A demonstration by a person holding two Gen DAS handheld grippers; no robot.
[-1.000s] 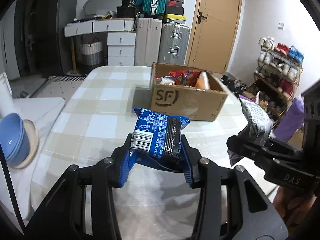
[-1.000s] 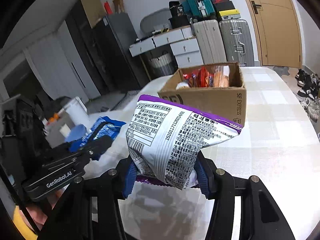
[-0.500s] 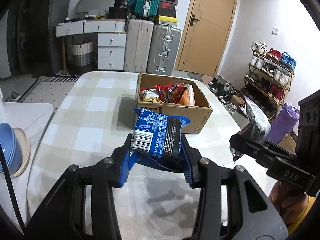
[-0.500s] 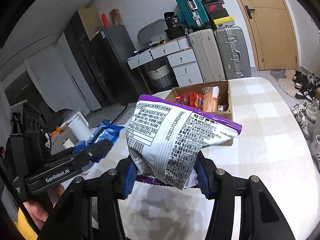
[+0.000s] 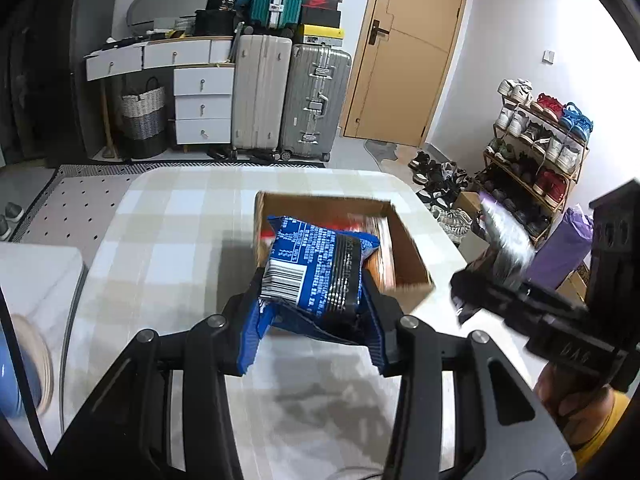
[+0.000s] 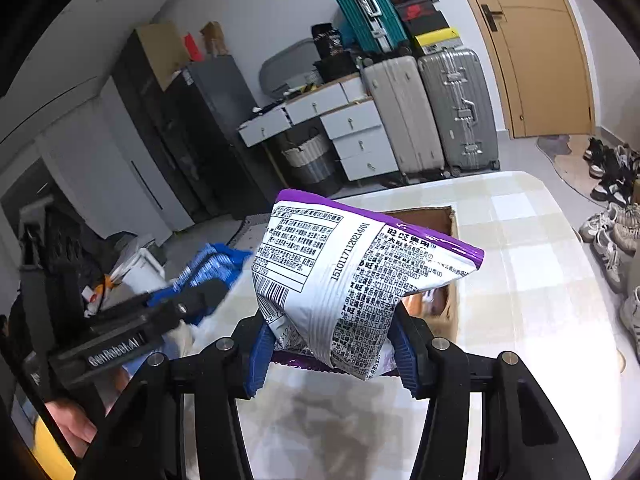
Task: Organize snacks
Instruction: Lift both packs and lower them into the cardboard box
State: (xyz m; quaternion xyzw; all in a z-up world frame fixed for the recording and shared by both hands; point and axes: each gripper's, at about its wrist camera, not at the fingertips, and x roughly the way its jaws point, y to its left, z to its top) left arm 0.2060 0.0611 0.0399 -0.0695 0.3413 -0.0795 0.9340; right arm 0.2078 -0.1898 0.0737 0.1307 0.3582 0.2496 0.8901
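- Clamping a blue snack packet (image 5: pixel 320 268) between the blue pads of the left gripper (image 5: pixel 312 320), barcode end toward the camera, packet lifted clear of the checked table (image 5: pixel 160 240).
- Pinching a white-and-purple snack bag (image 6: pixel 356 284) in the right gripper (image 6: pixel 332 348), bag upright, printed back panel facing the lens, base squeezed between the pads.
- Now looking down into the cardboard box (image 5: pixel 404 256) at 12 o'clock from the left gripper; a second ago seen from the side with its logo face showing, so both tools raised and carried forward over it.
- Blurred box rim and contents in the left view, suggesting motion under way; red wrappers faintly visible inside, nothing more legible.
- From the right view, box (image 6: pixel 448 216) mostly hidden behind the bag, only its far corner and right wall showing; left tool with the blue packet at 9 o'clock.
- Judged: transport phase nearly over, both packets close to drop position; next, lowering over the open top and letting go, one at a time to avoid the tools colliding.
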